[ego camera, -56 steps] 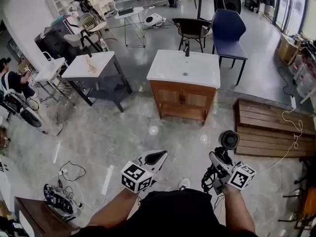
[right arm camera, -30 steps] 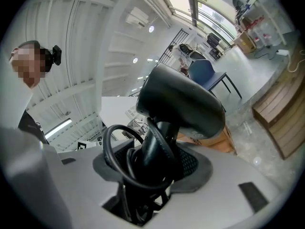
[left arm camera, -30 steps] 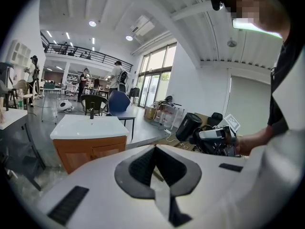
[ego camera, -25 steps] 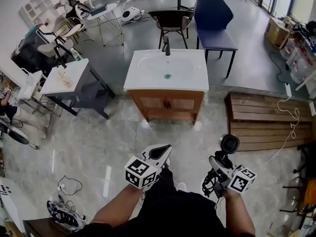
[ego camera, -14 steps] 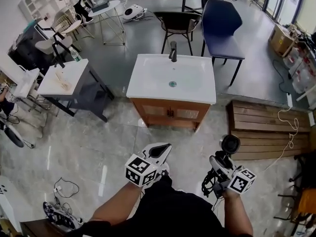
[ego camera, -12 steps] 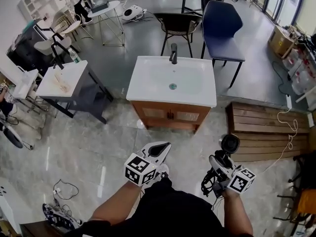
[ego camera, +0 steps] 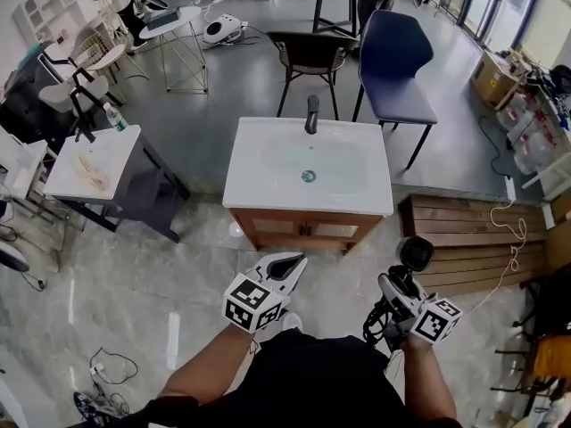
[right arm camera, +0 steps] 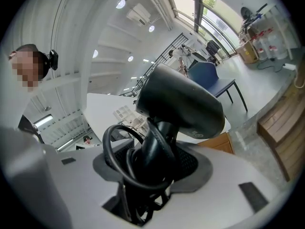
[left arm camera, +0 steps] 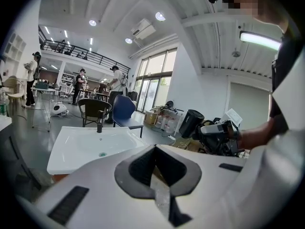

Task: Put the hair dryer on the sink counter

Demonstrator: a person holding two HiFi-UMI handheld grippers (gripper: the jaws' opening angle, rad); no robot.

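Hair dryer (ego camera: 413,254), black, cord (right arm camera: 110,152) coiled, held in right gripper (ego camera: 398,291) jaws, left gripper (ego camera: 293,260) closed.

This is a big open lab or studio hall, not a home. A freestanding washbasin cabinet (ego camera: 268,199) stands alone on the polished floor (ego camera: 178,266) among loose chairs (ego camera: 393,69), a small worktop (ego camera: 89,163), a timber pallet (ego camera: 455,239) and trailing cables (ego camera: 107,364). Farther off are a railed mezzanine (left arm camera: 71,49), tall windows (left arm camera: 155,87), ceiling spotlights (left arm camera: 93,23) and people (left arm camera: 78,85) standing at tables.
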